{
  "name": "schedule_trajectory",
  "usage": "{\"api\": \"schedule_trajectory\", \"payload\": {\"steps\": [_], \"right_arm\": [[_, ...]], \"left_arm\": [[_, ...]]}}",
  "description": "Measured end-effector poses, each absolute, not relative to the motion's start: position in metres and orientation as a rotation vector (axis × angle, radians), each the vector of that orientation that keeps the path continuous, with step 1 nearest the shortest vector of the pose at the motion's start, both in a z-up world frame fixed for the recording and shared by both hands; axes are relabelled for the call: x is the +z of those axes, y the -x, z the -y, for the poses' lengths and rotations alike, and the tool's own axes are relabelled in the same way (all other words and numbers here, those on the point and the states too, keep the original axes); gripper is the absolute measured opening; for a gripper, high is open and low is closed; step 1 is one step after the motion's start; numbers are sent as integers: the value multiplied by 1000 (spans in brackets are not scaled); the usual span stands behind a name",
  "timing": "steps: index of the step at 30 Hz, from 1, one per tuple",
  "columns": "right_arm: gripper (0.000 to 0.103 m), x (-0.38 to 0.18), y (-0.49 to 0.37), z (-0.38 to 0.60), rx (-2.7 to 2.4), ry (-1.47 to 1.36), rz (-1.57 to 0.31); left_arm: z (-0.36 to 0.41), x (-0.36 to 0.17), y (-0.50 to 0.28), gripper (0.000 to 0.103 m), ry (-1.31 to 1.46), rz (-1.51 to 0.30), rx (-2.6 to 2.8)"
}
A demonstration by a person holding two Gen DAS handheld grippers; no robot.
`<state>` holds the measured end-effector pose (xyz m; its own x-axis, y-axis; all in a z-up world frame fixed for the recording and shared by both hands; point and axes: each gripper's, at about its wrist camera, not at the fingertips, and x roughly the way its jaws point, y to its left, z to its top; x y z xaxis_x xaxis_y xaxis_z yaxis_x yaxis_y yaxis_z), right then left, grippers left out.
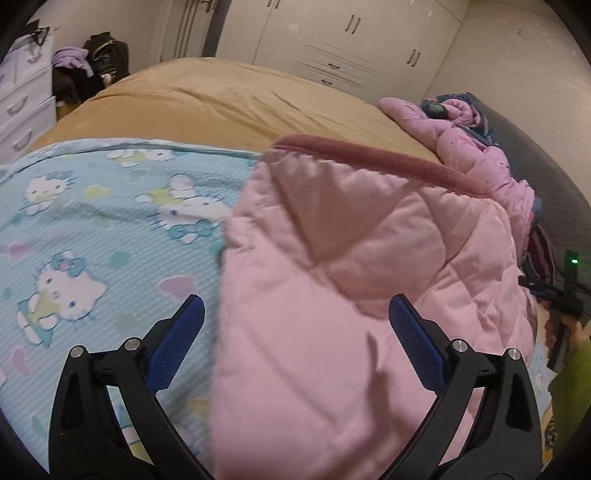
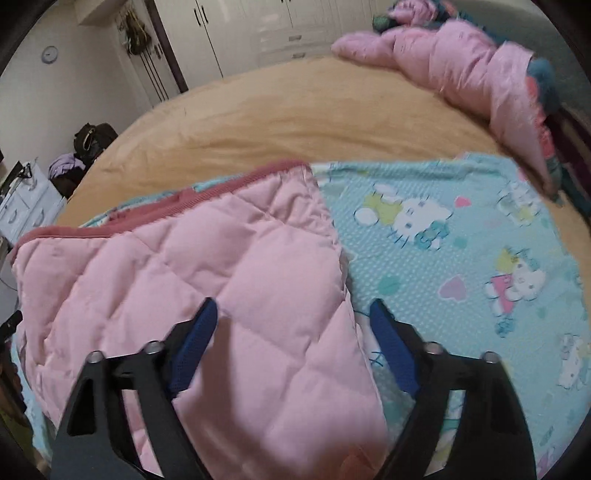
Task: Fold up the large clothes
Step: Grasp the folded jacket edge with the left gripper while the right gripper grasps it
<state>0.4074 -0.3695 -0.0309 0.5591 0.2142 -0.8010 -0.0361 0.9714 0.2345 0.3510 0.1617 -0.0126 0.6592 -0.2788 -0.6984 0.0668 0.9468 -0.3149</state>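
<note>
A pink quilted garment [image 1: 351,266] with a darker pink ribbed hem [image 1: 369,157] lies folded on a light blue cat-print sheet [image 1: 92,236] on the bed. My left gripper [image 1: 295,314] is open just above the garment's left edge, holding nothing. In the right wrist view the same pink garment [image 2: 207,273] lies left of centre on the blue sheet [image 2: 461,258]. My right gripper [image 2: 293,314] is open over the garment's right edge, empty.
A tan bedspread [image 1: 229,99] covers the far bed. A second pink padded jacket [image 2: 461,66] with patterned clothes lies at the far right. White wardrobes [image 1: 351,33] stand behind. A drawer unit [image 1: 22,96] and dark bags [image 1: 99,62] stand at the left.
</note>
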Motion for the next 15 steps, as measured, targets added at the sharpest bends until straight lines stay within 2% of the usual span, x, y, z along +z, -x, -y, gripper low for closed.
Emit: {"api": "schedule_trajectory", "payload": {"steps": [1,2,3,4,5,6,8,15], "right_arm": [[62,-34,-410,370,154,-197,-964],[52,-36,-408,363,153,-190,-957],[46,-36,-406,362,153,-176,-937],[35,-35,-401,360,149,-167,-914],[26,-32,-397,359,144,-158,-888],[23,-27,-392,358,143,-155,-865],[18,-20,-387,360,135,-143,-829],[16,27,-374,371,150,-164,-704]], "left_arm": [[-157,-11,-353,90,257,-822,-204],[-154,-10,-353,76,235,-816,-194],[-148,-10,-353,52,198,-812,-162],[-146,-10,-353,39,182,-810,-133],[-148,-10,-352,20,186,-804,-113],[-155,-11,-350,12,220,-794,-113],[-162,-10,-347,8,251,-781,-121],[-161,27,-327,4,185,-676,-160]]}}
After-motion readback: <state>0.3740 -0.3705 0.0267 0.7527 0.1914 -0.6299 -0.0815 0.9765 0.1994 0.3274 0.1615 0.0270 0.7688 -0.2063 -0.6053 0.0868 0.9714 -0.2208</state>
